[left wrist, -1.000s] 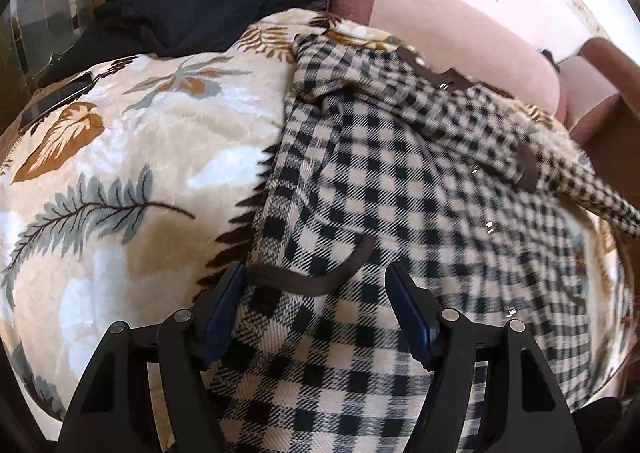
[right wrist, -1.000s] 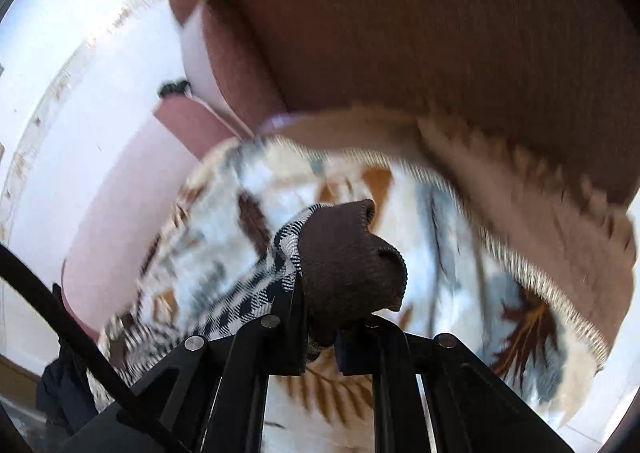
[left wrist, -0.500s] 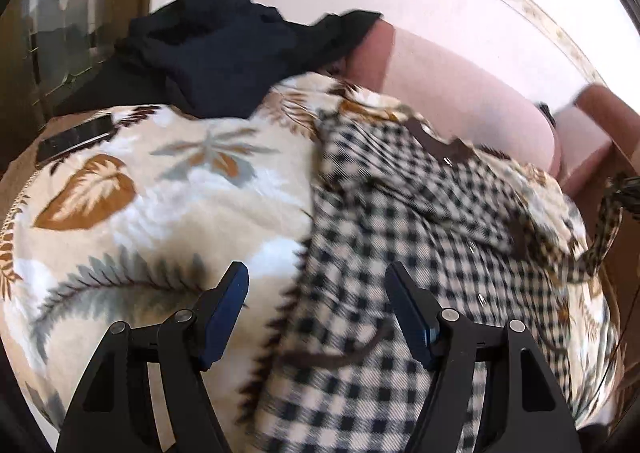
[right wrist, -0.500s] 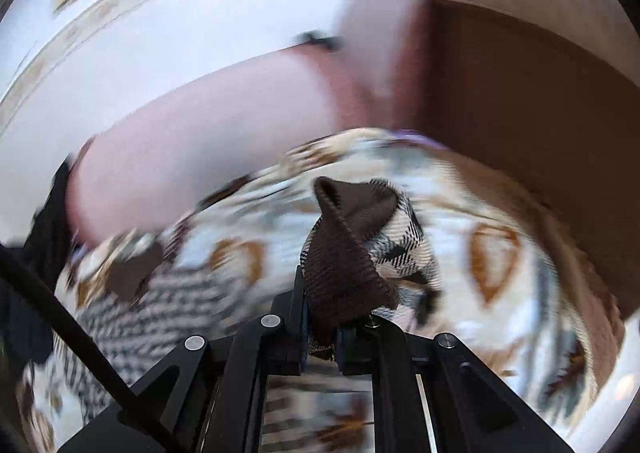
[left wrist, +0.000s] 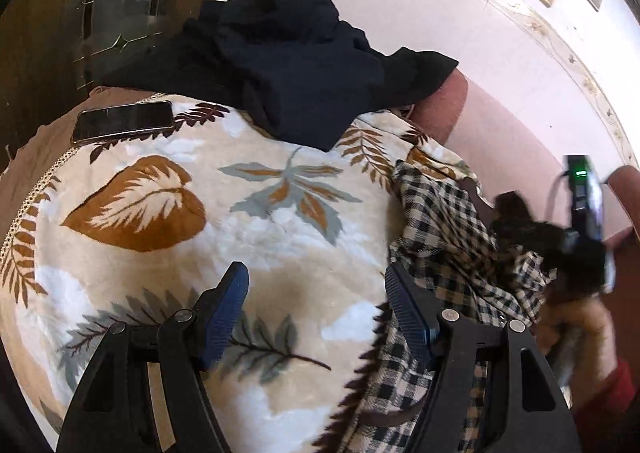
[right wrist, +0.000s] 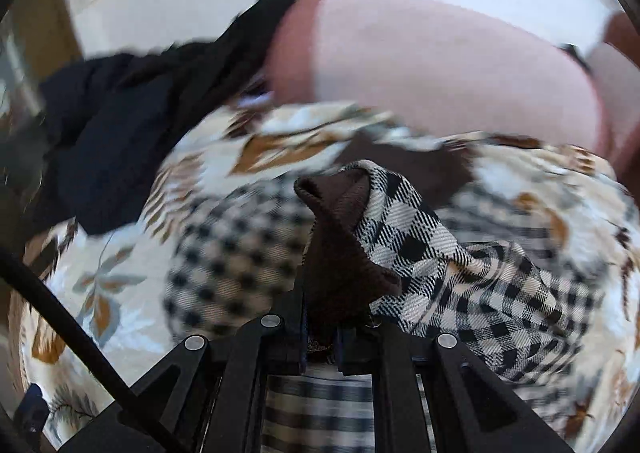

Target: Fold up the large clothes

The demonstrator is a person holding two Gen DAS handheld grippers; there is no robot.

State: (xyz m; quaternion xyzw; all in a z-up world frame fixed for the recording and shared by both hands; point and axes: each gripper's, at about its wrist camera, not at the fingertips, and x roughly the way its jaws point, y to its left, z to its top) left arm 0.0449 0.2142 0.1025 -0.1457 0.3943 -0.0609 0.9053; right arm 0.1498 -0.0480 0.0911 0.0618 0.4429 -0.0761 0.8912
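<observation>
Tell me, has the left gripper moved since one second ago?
Yes. The left gripper has shifted left off the checked garment; its open jaws now frame the leaf-print blanket.

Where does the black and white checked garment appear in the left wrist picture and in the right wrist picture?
Left wrist view: the checked garment lies at right, beyond the open left gripper.
Right wrist view: it fills the centre, its brown cuff clamped in the right gripper.
Shared landmark: the dark clothing pile.
</observation>
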